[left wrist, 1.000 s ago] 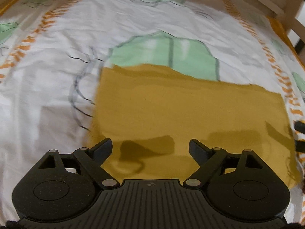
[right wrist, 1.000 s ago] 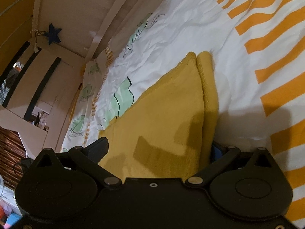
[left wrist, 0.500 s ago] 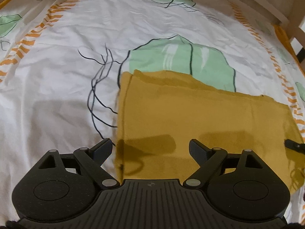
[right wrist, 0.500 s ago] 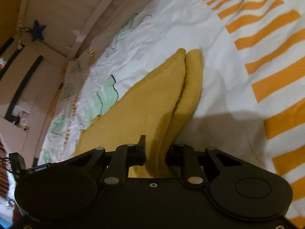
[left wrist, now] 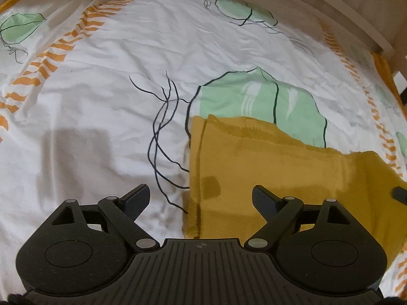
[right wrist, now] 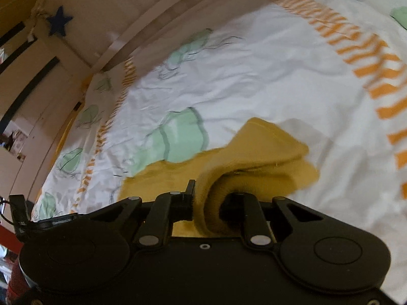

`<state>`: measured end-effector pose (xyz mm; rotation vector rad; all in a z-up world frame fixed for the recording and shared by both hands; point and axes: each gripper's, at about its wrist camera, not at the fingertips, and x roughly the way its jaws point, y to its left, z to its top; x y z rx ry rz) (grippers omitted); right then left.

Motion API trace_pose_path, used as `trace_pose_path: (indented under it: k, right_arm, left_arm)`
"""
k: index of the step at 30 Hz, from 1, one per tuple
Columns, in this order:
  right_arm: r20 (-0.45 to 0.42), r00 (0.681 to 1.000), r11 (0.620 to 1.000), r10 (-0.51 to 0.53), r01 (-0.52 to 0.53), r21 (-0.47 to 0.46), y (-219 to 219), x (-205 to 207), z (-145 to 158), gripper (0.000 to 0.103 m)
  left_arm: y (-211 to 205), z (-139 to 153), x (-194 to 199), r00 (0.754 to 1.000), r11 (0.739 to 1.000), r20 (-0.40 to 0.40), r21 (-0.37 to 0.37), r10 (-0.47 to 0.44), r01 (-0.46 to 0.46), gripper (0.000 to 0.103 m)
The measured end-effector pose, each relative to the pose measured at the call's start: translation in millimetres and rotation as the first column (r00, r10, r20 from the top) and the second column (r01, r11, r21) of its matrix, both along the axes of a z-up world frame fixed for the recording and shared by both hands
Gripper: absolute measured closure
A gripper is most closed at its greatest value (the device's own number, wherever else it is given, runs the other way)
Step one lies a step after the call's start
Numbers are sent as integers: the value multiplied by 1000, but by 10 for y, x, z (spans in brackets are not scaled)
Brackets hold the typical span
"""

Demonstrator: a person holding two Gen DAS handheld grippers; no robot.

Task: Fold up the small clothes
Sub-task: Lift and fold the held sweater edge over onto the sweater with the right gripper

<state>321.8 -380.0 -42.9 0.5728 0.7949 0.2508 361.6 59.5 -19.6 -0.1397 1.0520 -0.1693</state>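
A mustard-yellow knit garment (left wrist: 267, 167) lies flat on the bed sheet (left wrist: 101, 101); its left edge runs down between my left fingers. My left gripper (left wrist: 201, 198) hovers over that edge, open, with nothing pinched. In the right wrist view my right gripper (right wrist: 208, 198) is shut on the garment's (right wrist: 267, 150) end, which is raised off the sheet and curls over itself in a loop. A dark tip of the right gripper (left wrist: 399, 194) shows at the garment's right end in the left wrist view.
The sheet (right wrist: 254, 76) is white with green leaf prints and orange striped bands. A pale wooden bed rail (left wrist: 343, 12) curves along the far side. A blue star (right wrist: 59, 23) hangs on the rail's corner post.
My right gripper closed on the garment's end and lifted it, so the cloth now curls up. My left gripper drifted left; the garment's left edge now sits between its fingers.
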Motion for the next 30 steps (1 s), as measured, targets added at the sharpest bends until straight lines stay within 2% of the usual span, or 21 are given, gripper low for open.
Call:
trace_pose_path:
  k: [7,14,30]
  right_arm:
    - [18,996,996,87,-87,-4,658,154,104,77]
    - [12,985,984,170,-169,-62,1360,245,-2,77]
    - [-20,978,945,207,-205,-253,2080,282,-256,77]
  left_arm:
    - [209,59,-5,1000,1000,-2,-24,10,-10,15]
    - [505,81,7,998,996,-14,-61,67,-67,15]
    - [704,87,8,995,990,-27,-107,91,-94,15]
